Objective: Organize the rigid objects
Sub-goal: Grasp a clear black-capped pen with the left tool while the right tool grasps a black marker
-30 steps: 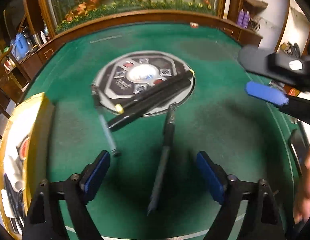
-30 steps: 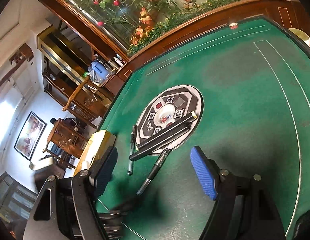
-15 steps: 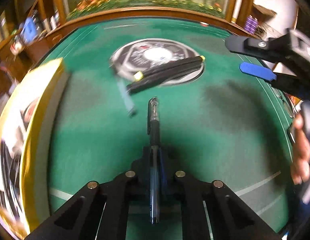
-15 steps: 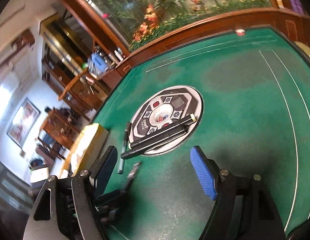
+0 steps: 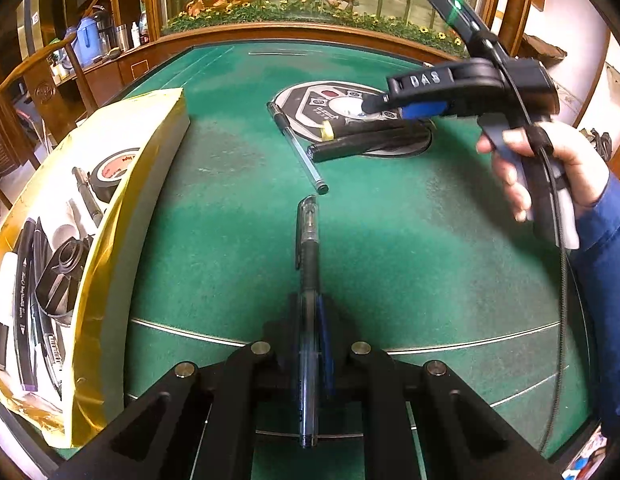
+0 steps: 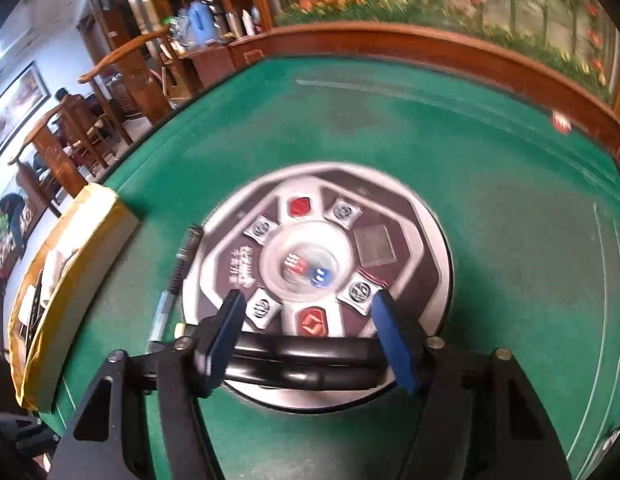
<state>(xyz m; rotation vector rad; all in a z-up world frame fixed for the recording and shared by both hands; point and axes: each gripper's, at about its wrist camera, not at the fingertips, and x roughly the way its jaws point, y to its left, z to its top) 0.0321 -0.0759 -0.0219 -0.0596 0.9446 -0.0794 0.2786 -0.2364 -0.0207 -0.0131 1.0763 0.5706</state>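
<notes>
Left gripper (image 5: 310,320), bottom centre of the left wrist view: jaws clamped together on a clear gel pen (image 5: 306,248), which sticks out up-frame above the green tabletop (image 5: 410,248). Just beyond its tip lies a second clear pen (image 5: 297,148), slanting toward the round dice console (image 5: 342,104) at upper centre. Two black markers (image 5: 366,144) lie across the console's near rim. Yellow box (image 5: 109,240), left edge of frame, holds tape, pens and dark items. Right gripper (image 6: 310,328), lower centre of the right wrist view: jaws closing, astride the black markers (image 6: 305,364), pads not yet pressing. A hand (image 5: 558,164) grips its handle at right of the left wrist view.
</notes>
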